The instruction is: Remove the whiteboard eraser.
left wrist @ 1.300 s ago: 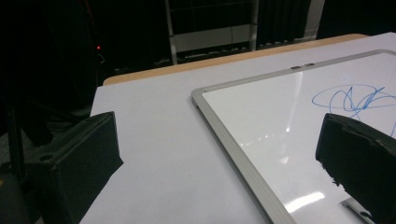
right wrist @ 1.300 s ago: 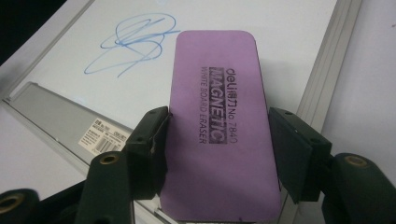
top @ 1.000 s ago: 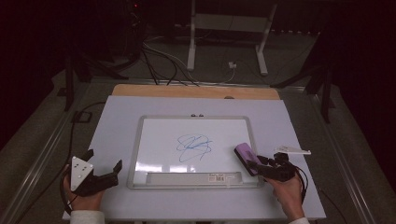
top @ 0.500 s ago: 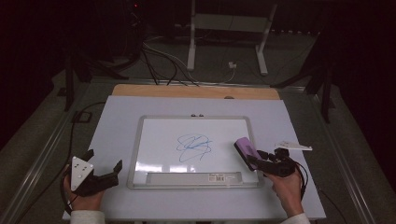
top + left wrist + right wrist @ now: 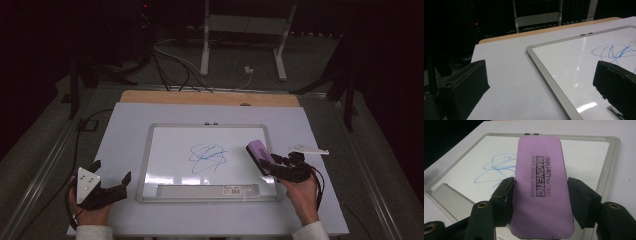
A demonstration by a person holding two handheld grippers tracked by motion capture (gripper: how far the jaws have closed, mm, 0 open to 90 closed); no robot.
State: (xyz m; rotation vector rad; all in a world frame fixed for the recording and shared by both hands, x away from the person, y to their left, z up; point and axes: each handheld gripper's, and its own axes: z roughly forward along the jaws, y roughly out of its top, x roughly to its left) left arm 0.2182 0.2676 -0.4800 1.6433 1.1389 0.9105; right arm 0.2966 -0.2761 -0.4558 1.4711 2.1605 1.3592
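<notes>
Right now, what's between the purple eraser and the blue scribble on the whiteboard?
Just bare white board surface. In the high view the eraser, clamped in the right gripper, sits right of the scribble on the whiteboard.

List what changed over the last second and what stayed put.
The right gripper, shut on the purple eraser, carried it left, over the whiteboard's right edge toward the blue scribble. The left gripper stayed open beside the board; the scribble is unchanged.
</notes>
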